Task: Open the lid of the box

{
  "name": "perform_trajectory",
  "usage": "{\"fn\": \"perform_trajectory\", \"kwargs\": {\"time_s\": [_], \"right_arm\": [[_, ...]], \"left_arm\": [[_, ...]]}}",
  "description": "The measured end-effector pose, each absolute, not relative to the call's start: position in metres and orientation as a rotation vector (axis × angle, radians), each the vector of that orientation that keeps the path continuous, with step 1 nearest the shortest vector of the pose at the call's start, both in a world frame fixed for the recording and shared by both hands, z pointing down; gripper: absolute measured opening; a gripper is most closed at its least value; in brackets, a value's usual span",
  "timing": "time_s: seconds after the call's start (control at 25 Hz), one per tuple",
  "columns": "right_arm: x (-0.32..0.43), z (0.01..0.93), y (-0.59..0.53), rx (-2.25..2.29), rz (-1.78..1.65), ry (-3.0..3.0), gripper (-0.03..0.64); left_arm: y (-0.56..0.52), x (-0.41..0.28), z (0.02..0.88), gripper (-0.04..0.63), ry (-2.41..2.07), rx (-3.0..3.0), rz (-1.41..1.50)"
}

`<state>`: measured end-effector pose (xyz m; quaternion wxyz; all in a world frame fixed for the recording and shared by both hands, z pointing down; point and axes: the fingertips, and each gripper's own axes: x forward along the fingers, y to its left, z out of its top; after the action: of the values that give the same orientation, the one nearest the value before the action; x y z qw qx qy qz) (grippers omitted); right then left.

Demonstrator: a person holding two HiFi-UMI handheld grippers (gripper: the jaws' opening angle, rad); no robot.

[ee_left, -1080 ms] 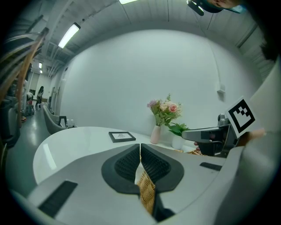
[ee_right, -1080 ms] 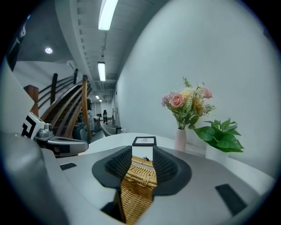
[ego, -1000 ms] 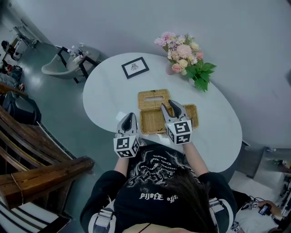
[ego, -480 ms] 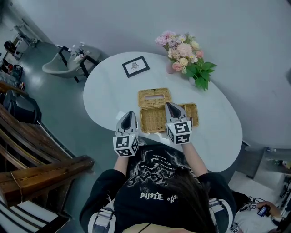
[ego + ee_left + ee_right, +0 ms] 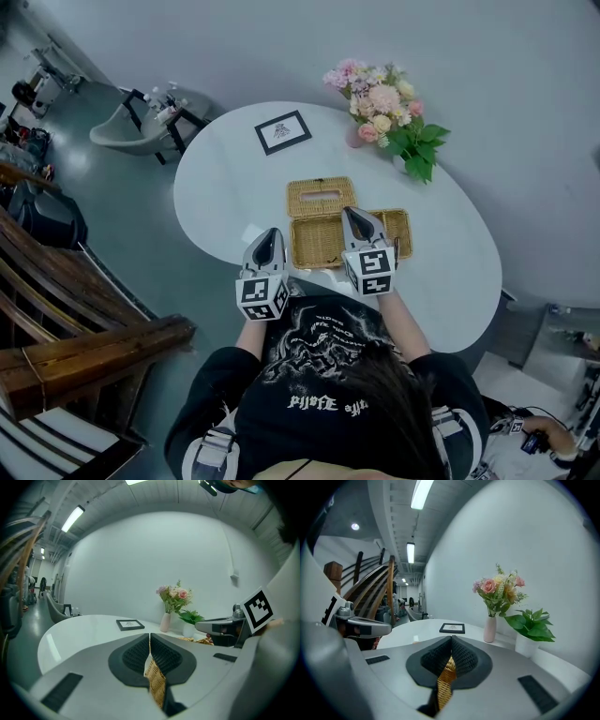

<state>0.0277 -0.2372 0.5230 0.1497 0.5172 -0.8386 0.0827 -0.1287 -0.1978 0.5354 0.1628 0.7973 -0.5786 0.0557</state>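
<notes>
The wicker box (image 5: 321, 247) stands on the white table (image 5: 225, 178) with its lid (image 5: 320, 197) folded back flat behind it. My right gripper (image 5: 353, 215) hovers over the box's right half, its jaws shut with nothing held. In the right gripper view the right gripper (image 5: 451, 639) has its pads together, and wicker (image 5: 445, 686) shows below them. My left gripper (image 5: 272, 234) sits just left of the box near the table's front edge. Its tips (image 5: 149, 635) meet, with wicker (image 5: 155, 686) visible beneath.
A vase of pink flowers (image 5: 377, 101) and a potted green plant (image 5: 419, 147) stand at the table's back right. A small framed picture (image 5: 283, 133) lies at the back left. A small white object (image 5: 251, 235) lies beside the left gripper. Wooden furniture (image 5: 84, 347) is at the left.
The right gripper's jaws, spread wide over the box a second ago, have closed together. Both grippers have stayed almost in place.
</notes>
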Motion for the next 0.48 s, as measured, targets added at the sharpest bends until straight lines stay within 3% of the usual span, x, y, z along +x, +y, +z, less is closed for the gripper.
{"fn": "perform_trajectory", "kwargs": {"time_s": [0.48], "right_arm": [[0.029,0.524,-0.2353,1.478,0.222,-2.402,0.025]], "left_arm": [[-0.1937,-0.128,0.5432,0.026,-1.641,2.262,0.188]]}}
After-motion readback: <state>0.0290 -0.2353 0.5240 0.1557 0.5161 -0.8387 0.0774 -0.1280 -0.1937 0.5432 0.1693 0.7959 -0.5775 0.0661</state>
